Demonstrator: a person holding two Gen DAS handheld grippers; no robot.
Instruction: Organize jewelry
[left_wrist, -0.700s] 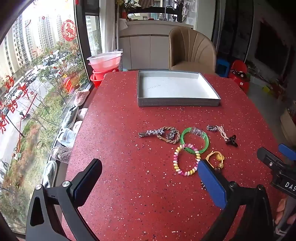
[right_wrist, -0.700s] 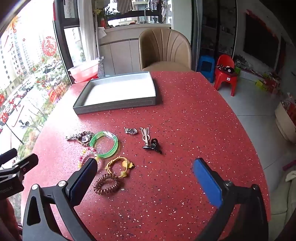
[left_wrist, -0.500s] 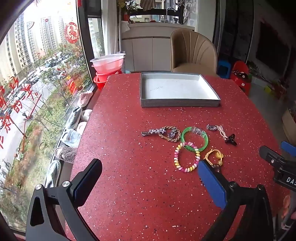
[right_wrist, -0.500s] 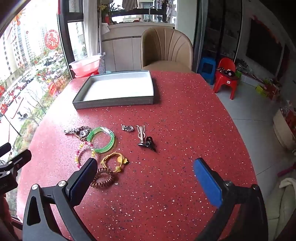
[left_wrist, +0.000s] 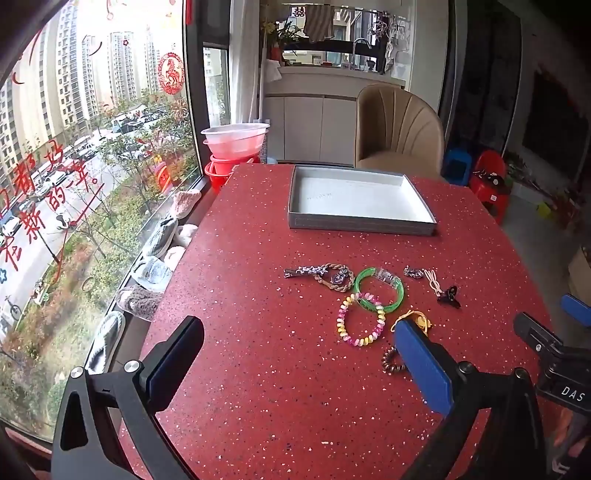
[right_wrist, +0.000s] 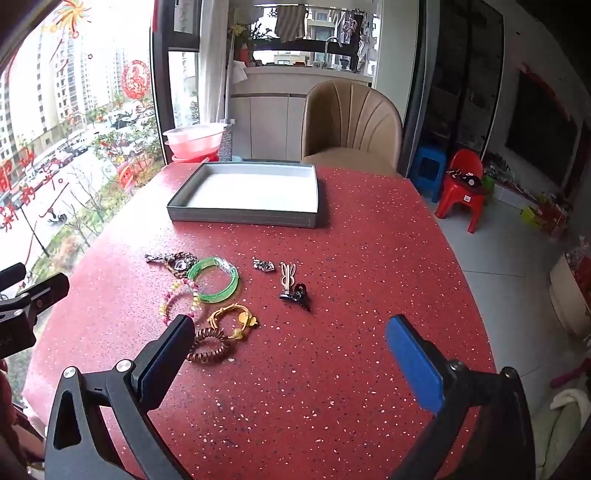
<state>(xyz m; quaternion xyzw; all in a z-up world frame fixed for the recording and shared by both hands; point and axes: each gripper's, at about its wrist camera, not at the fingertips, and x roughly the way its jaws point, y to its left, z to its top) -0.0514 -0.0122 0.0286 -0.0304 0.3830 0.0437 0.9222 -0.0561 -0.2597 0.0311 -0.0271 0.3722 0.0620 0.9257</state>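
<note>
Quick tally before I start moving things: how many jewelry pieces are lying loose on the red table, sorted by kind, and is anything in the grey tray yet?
Bracelets and bangles: 4 (braided, green, pastel beaded, yellow cord)
Coil hair ties: 1 (brown)
Clips and small pieces: 4 (star clip, silver charm, rabbit clip, black clip)
Total: 9
In the grey tray: 0

The left gripper (left_wrist: 295, 354) tilts steeply downward with its jaws spread as wide as they go, nothing between the blue pads (left_wrist: 424, 365). The right gripper (right_wrist: 291, 354) tilts down at about the same angle, jaws likewise wide apart and empty. Each shows at the edge of the other's view: the right one to the left gripper's right, the left one to the right gripper's left.
</note>
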